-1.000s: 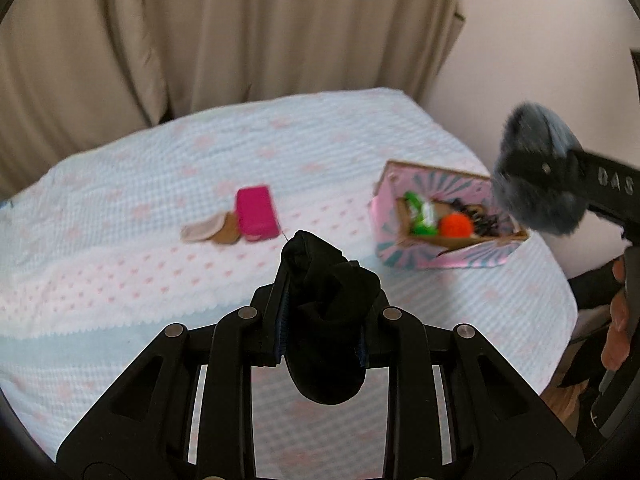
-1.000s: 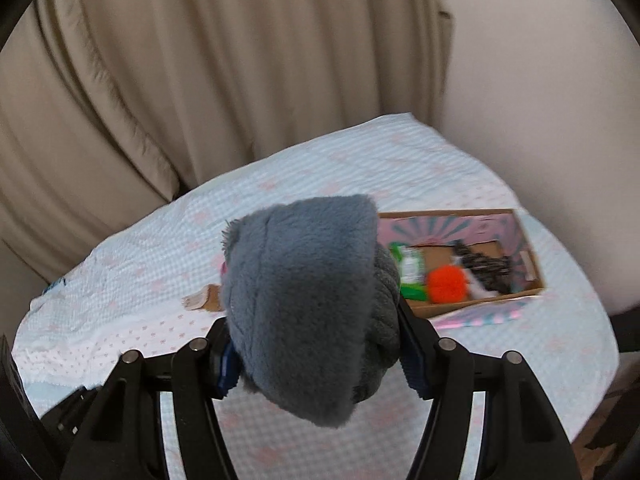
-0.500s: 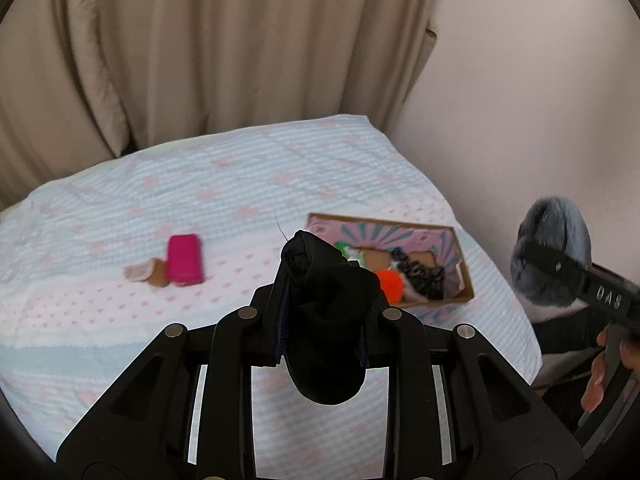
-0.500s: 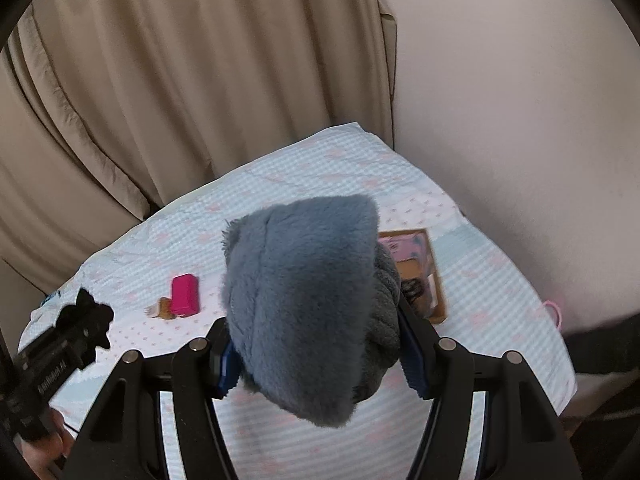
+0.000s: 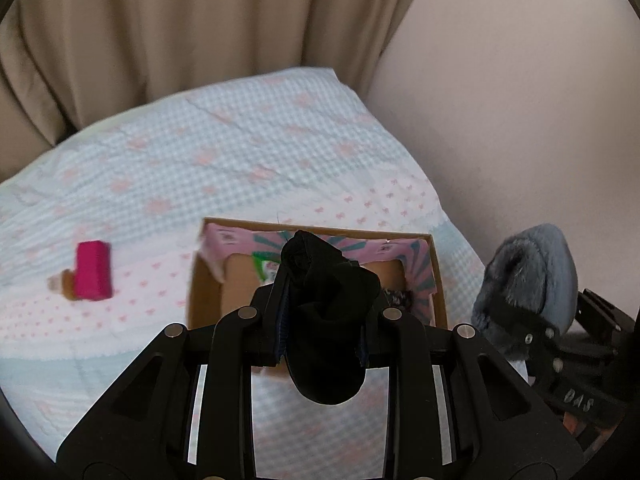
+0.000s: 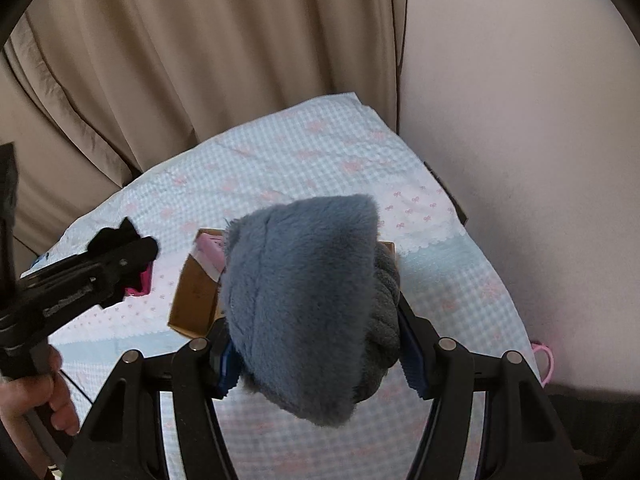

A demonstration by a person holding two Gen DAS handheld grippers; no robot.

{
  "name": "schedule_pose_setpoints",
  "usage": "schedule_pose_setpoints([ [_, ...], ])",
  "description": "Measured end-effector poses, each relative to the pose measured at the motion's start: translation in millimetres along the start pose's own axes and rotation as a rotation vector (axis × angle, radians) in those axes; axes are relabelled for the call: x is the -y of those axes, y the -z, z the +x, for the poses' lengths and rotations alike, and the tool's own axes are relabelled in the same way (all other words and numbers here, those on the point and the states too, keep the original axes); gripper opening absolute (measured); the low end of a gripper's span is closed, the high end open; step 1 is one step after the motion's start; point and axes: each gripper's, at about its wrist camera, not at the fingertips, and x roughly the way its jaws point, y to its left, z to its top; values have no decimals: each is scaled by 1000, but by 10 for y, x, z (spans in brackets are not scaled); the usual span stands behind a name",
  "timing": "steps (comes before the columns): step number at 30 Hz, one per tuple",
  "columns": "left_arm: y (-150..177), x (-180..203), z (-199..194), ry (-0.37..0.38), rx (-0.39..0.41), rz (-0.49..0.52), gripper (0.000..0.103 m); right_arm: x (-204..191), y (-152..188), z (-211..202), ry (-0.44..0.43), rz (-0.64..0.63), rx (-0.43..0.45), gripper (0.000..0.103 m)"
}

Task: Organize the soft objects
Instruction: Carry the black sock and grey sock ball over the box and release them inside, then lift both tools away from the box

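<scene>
My left gripper (image 5: 322, 316) is shut on a black sock (image 5: 328, 320) and holds it in the air in front of the open cardboard box (image 5: 204, 292) with pink printed flaps. My right gripper (image 6: 318, 344) is shut on a fluffy grey-blue plush item (image 6: 304, 300), which hides most of the box (image 6: 192, 300) in the right wrist view. The plush (image 5: 532, 280) and right gripper show at the right of the left wrist view, beside the box. The left gripper with the sock (image 6: 116, 236) shows at the left of the right wrist view.
A bed with a blue-checked cover (image 5: 240, 152) holds the box. A magenta block (image 5: 93, 270) and a small tan item (image 5: 60, 282) lie left of the box. Beige curtains (image 5: 160, 20) hang behind; a pale wall (image 5: 520, 100) runs along the right.
Both grippers swung towards the box, still holding their loads. The box now sits straight ahead of the left gripper, and the right gripper has come close beside it.
</scene>
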Motion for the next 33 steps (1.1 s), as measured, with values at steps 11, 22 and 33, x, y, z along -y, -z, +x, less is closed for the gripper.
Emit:
schedule_pose_setpoints([
  [11,-161,69,1193,-44,-172,3,23,145,24,881,-73,-44,-136,60],
  [22,-84,51,1777,-57,-296,-21,51,161,294,1394,-52,-113,-177,64],
  [33,-106,44,1641,-121,-267,-10,103,140,447,1282,-89,-122,-84,102],
])
